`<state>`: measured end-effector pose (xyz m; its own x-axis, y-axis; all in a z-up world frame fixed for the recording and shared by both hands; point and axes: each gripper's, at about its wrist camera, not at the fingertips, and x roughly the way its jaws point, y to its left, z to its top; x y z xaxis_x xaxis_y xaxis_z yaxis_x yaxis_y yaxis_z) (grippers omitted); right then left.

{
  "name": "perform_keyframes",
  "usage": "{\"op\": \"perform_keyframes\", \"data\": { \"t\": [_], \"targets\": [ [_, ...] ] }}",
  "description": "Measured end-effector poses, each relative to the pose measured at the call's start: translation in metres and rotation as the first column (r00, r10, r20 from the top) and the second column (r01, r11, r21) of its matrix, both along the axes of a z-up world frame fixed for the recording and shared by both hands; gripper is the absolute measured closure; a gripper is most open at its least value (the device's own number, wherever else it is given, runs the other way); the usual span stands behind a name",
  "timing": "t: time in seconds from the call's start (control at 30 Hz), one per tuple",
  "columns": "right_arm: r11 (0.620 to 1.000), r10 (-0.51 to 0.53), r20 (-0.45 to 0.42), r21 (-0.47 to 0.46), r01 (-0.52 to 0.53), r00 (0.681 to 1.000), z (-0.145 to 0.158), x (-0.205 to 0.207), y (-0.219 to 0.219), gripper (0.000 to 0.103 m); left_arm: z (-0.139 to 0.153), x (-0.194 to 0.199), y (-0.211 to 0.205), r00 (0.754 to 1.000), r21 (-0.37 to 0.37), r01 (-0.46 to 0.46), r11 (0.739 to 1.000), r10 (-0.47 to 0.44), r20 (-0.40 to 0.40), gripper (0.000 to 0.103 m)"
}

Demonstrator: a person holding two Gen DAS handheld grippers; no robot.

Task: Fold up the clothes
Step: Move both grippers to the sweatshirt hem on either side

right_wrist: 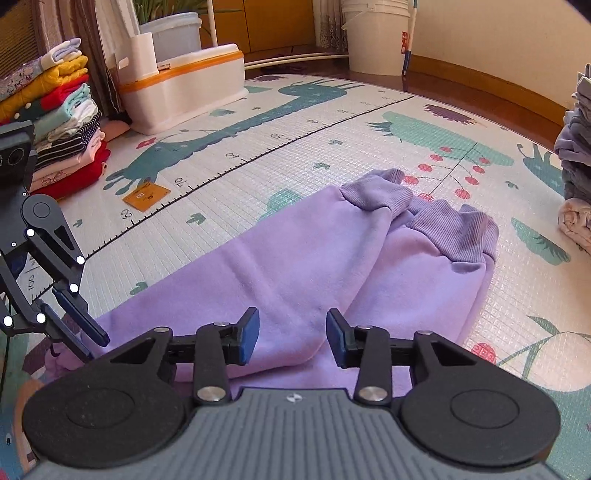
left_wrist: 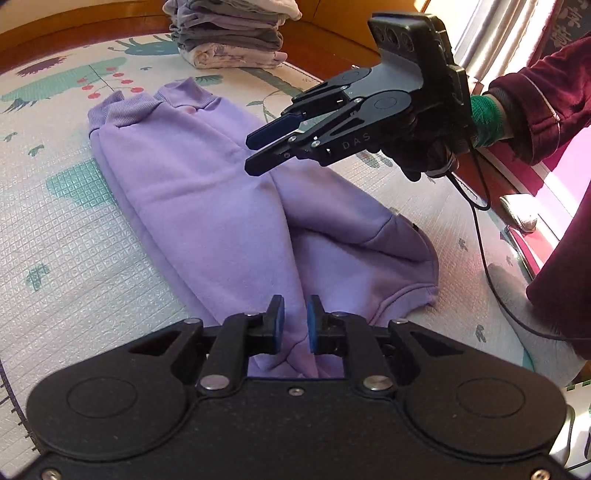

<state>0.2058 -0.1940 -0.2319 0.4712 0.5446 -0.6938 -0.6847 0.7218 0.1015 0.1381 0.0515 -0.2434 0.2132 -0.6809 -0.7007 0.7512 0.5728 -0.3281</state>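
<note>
Purple sweatpants lie on the play mat, ribbed cuffs at the far end and the legs splayed slightly apart. At the near end, my left gripper is shut on a pinch of the fabric, which tents up between its blue pads. The same gripper appears at the left edge of the right wrist view, at the cloth's border. My right gripper hangs open above the middle of the trousers, nothing between its fingers. From the left wrist view it hovers over the legs, held by a gloved hand.
A stack of folded grey and lilac clothes stands at the mat's far end. A colourful pile of clothes and a white and orange box sit beside the mat. An orange card lies on the mat. A black cable trails at the right.
</note>
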Motion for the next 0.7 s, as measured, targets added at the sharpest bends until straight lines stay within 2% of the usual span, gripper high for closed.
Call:
{"op": "perform_keyframes", "data": {
  "t": [0.07,0.13,0.2,0.27,0.37,0.43,0.5,0.53,0.57,0.7],
  "targets": [
    [0.999,0.037,-0.014,-0.027,-0.037,0.999,-0.005,-0.005,0.007,0.062,-0.008,0.0,0.0,0.999,0.017,-0.028,0.999,0.029,-0.019,0.093],
    [0.997,0.035,-0.087,-0.064,-0.041,0.996,-0.019,0.001,0.013,0.056,-0.026,0.002,-0.002,0.997,0.053,-0.055,0.997,0.058,-0.053,0.093],
    [0.999,0.01,-0.133,-0.032,-0.014,0.991,-0.025,0.009,0.009,0.054,-0.028,0.005,-0.003,0.994,0.045,-0.074,0.996,0.077,-0.073,0.091],
    [0.999,0.022,-0.121,-0.047,-0.028,0.992,-0.021,0.006,0.008,0.054,-0.029,0.007,-0.004,0.991,0.034,-0.093,0.995,0.095,-0.091,0.091],
    [1.0,-0.022,-0.123,-0.011,0.021,0.992,-0.012,-0.003,-0.007,0.057,-0.017,-0.003,-0.007,0.998,0.065,-0.057,0.996,0.059,-0.032,0.09],
    [0.998,-0.054,-0.115,-0.02,0.052,0.992,-0.004,-0.012,-0.022,0.057,-0.009,-0.008,-0.006,0.999,0.068,-0.047,0.997,0.047,-0.007,0.08],
    [0.998,-0.041,-0.09,-0.044,0.037,0.995,0.003,-0.027,-0.037,0.057,0.0,-0.015,-0.004,0.999,0.065,-0.027,0.998,0.026,0.021,0.073],
    [0.998,-0.033,-0.076,-0.058,0.028,0.997,0.007,-0.035,-0.044,0.057,0.005,-0.02,-0.004,0.999,0.072,-0.007,0.997,0.004,0.043,0.062],
    [0.997,-0.022,-0.061,-0.072,0.018,0.998,0.01,-0.045,-0.05,0.057,0.008,-0.026,-0.004,0.997,0.083,0.012,0.996,-0.018,0.072,0.057],
    [0.992,0.046,-0.006,-0.119,-0.047,0.999,0.024,-0.089,-0.071,0.057,0.018,-0.053,-0.005,0.972,0.173,0.112,0.979,-0.143,0.184,0.055]
  ]
}}
